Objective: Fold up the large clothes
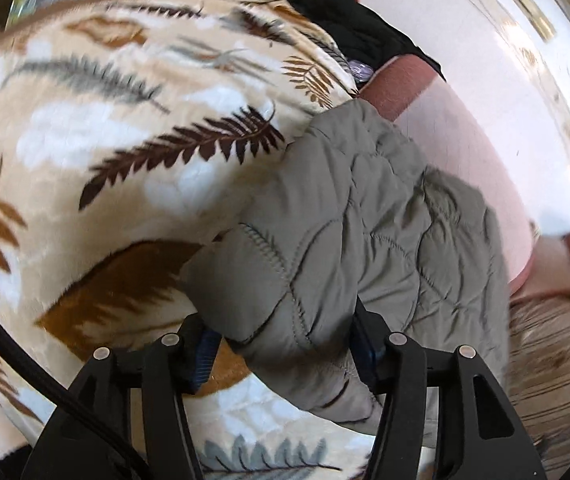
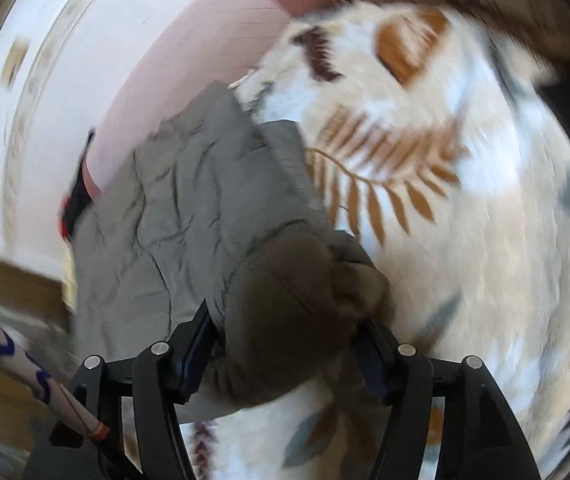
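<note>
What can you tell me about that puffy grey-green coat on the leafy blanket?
The grey-green quilted padded jacket looks soft and puffy, with wavy stitched lines across it. It lies bunched and crumpled on the cream fleece blanket with brown fern leaves, near the bed's edge. The left gripper and the right gripper each have a thick fold between their fingers. In the right view the nearest fold looks darker and browner.

The jacket (image 1: 365,216) was matt grey quilted cloth with stitched seams. Under it, the blanket (image 1: 125,120) looked plush and fuzzy, printed with leaves. At six o'clock, the left gripper (image 1: 281,348) was matt black plastic with small metal pins.
</note>
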Demonstrator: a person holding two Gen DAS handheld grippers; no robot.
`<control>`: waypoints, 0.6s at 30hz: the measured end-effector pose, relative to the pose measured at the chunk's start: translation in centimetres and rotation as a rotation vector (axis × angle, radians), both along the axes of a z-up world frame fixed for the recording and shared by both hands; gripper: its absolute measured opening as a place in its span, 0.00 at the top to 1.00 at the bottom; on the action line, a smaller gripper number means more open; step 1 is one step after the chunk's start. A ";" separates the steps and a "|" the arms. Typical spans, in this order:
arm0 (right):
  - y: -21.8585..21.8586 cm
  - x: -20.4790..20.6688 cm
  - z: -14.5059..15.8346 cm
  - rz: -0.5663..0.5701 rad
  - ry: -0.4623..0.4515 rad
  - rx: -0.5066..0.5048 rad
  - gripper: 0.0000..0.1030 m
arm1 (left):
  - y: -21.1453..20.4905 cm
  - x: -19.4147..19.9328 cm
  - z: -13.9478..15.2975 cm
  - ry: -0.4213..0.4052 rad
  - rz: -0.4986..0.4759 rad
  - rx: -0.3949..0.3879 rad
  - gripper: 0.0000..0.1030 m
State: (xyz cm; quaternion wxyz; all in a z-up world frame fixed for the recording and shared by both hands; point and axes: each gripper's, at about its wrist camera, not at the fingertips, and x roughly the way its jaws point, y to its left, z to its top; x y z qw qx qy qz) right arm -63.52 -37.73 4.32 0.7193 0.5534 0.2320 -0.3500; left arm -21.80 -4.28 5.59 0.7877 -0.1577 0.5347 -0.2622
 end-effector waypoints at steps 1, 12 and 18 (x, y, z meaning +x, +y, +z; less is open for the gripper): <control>0.1 -0.7 0.2 -0.007 -0.009 0.001 0.33 | 0.4 0.1 0.0 0.021 0.008 -0.027 0.46; 3.1 -0.9 6.6 0.004 0.155 -0.410 0.32 | 2.2 0.4 1.4 0.020 0.139 -0.103 0.46; 6.2 3.8 8.0 0.152 0.179 -0.598 0.32 | 2.5 -0.7 5.3 -0.282 0.214 0.027 0.46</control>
